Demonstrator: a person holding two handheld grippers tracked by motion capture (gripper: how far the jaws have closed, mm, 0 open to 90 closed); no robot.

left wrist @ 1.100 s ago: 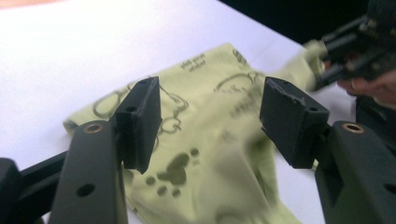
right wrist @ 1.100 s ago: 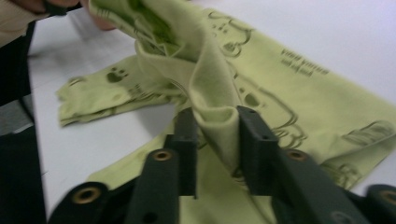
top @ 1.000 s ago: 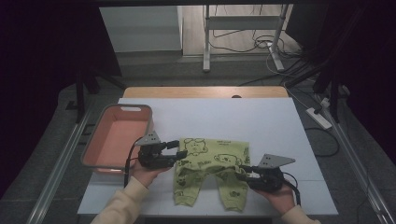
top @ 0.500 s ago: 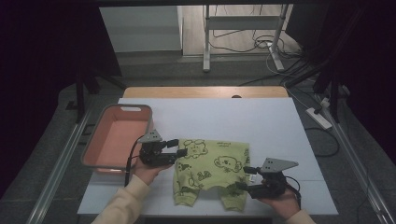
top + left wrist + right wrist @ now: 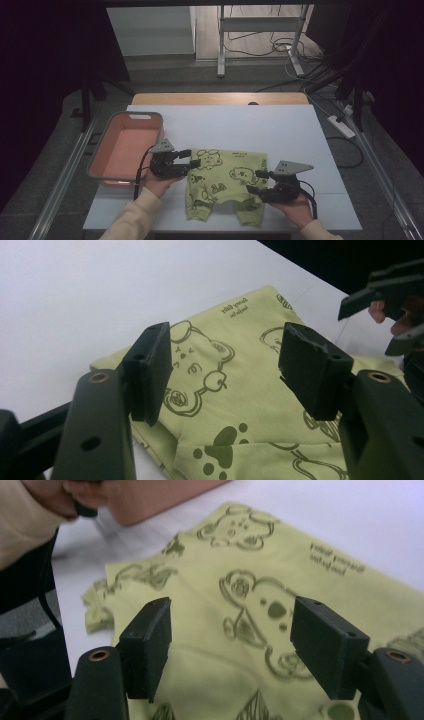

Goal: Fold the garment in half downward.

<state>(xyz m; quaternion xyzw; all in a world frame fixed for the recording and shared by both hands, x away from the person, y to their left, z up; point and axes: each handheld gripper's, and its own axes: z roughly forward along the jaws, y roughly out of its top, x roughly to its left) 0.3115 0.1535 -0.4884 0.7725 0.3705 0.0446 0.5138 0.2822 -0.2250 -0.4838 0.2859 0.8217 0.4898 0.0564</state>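
Grippers, left (image 5: 196, 161) and right (image 5: 252, 182), are gaping wide, empty, over the bear-print shirt (image 5: 225, 182); hasty regrasping probably risks bunching its folds.

Small two-line dark print on the green garment (image 5: 240, 390), too blurred to read.

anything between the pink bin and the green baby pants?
The left claw and the hand holding it sit in that gap, over the white table, in the high view. It is at the green pants' left edge, beside the pink bin.
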